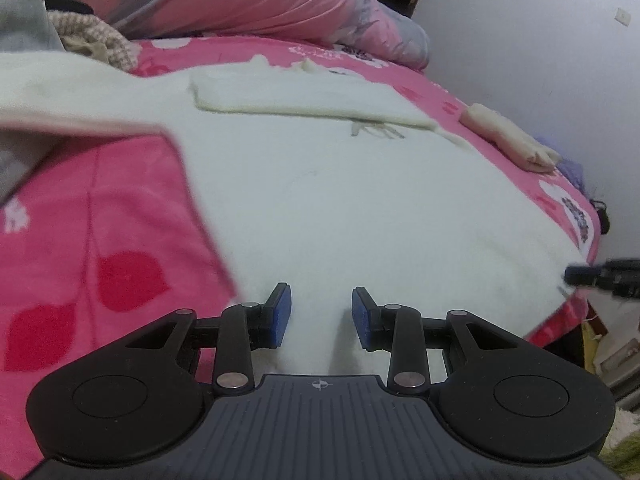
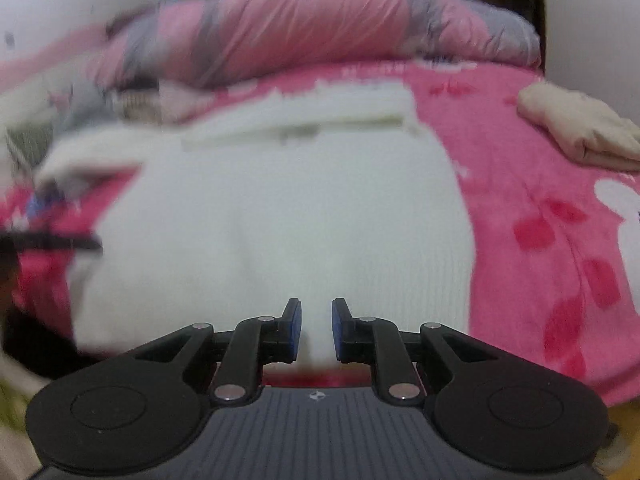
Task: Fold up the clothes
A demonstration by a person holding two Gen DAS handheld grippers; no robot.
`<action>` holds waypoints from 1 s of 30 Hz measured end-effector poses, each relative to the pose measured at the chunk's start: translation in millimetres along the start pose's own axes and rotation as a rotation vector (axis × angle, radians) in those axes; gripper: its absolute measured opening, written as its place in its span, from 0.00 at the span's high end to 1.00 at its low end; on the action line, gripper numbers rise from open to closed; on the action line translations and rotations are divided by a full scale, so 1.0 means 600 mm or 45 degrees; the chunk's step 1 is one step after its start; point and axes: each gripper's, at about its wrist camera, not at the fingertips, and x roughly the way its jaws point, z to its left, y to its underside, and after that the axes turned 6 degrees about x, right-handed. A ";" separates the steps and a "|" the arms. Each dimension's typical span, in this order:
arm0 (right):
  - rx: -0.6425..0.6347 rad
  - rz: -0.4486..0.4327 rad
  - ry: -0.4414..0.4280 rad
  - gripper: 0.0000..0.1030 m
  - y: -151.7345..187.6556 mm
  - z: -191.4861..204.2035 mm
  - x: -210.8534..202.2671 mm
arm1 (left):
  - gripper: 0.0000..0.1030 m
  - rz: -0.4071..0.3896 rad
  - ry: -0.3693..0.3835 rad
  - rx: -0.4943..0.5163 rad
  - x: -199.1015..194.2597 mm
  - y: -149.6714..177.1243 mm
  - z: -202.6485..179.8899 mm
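A white knitted sweater (image 1: 320,184) lies spread on the pink bed cover (image 1: 100,240), with one sleeve folded across its top (image 1: 312,100). My left gripper (image 1: 320,290) sits at the sweater's near left corner, and white fabric bunches up between its blue pads. At the near hem of the sweater (image 2: 280,220), my right gripper (image 2: 316,304) has its pads close together with the hem pinched between them. The right gripper (image 1: 576,274) shows at the sweater's right edge. In the right wrist view the left gripper (image 2: 80,244) is a blurred dark bar at the left.
A folded beige garment (image 1: 508,140) (image 2: 580,132) lies near the bed's right edge. A pink and grey duvet (image 1: 240,0) is piled at the back. A beige crocheted piece (image 1: 96,36) lies at the back left. A pale wall (image 1: 540,60) stands to the right.
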 end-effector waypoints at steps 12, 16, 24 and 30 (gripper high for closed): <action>-0.317 0.109 -0.141 0.84 0.055 0.109 0.078 | 0.68 0.011 -0.047 -0.019 -0.006 0.019 0.005; -0.378 0.143 -0.243 0.84 0.047 0.132 0.053 | 0.68 0.022 -0.033 -0.044 0.001 0.013 0.008; -0.239 -0.009 -0.246 0.84 -0.024 0.186 0.136 | 0.68 -0.001 -0.066 -0.116 -0.020 0.015 0.016; -0.270 -0.012 -0.365 0.83 -0.049 0.240 0.178 | 0.67 -0.129 -0.248 -0.252 -0.063 -0.007 0.081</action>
